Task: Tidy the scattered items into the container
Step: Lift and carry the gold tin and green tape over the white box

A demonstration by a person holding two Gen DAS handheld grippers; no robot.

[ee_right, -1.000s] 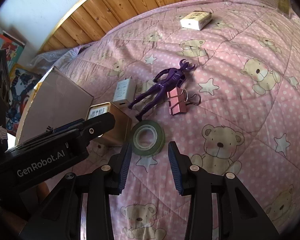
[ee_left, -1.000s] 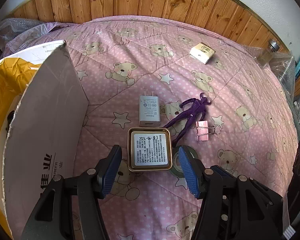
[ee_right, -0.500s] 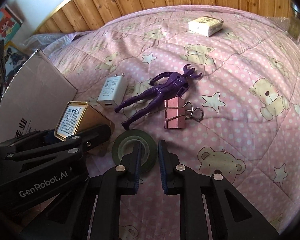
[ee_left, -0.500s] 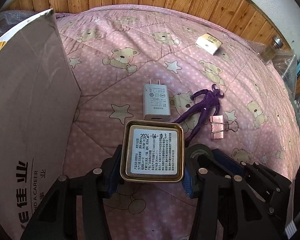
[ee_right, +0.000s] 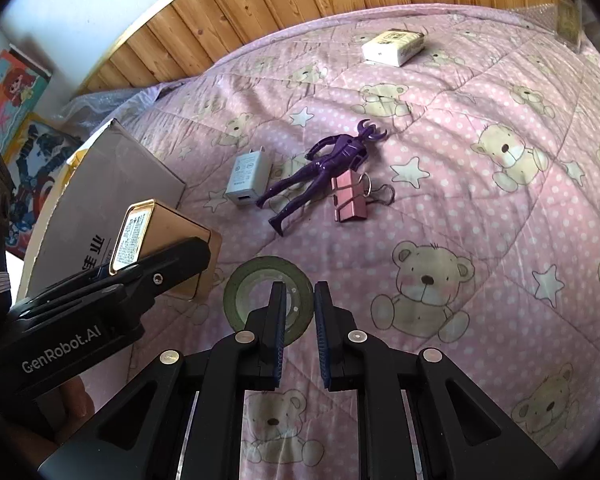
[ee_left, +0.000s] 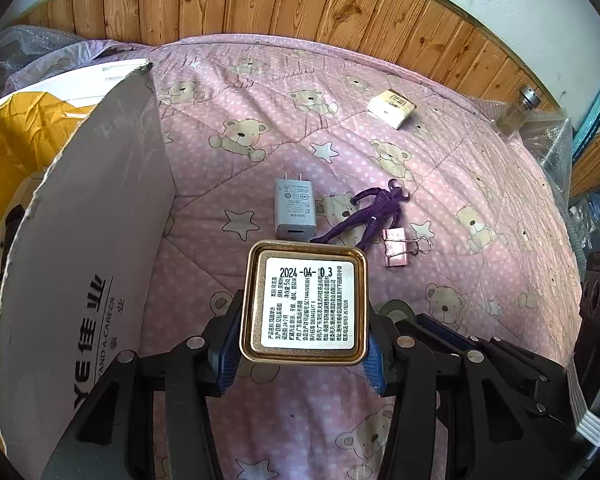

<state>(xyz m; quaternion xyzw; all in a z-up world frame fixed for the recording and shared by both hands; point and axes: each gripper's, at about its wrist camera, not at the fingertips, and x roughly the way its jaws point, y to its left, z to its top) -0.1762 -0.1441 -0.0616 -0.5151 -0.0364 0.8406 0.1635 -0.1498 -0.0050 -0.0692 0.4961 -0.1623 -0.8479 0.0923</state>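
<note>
A square gold tin [ee_left: 306, 304] with a white label hangs just above the pink bear quilt [ee_left: 260, 128], and my left gripper [ee_left: 302, 344] is shut on its sides. The open cardboard box [ee_left: 92, 240] with a yellow lining stands close on the left. My right gripper [ee_right: 301, 312] is shut on the right rim of a green tape roll [ee_right: 252, 276] that lies flat on the quilt, one finger inside the ring and one outside. A white charger [ee_left: 294, 210], a purple toy figure [ee_left: 374, 216] and a pink binder clip [ee_left: 396, 246] lie just beyond.
A white packet [ee_left: 392, 108] lies far back on the quilt. A glass bottle [ee_left: 518, 114] stands at the far right edge by bubble wrap. A wooden wall runs behind the bed. In the right wrist view the box [ee_right: 116, 184] sits left of the tin [ee_right: 172, 236].
My left gripper closed on the gold tin and raised it off the quilt. My right gripper moved over the tape roll and closed on its rim.
</note>
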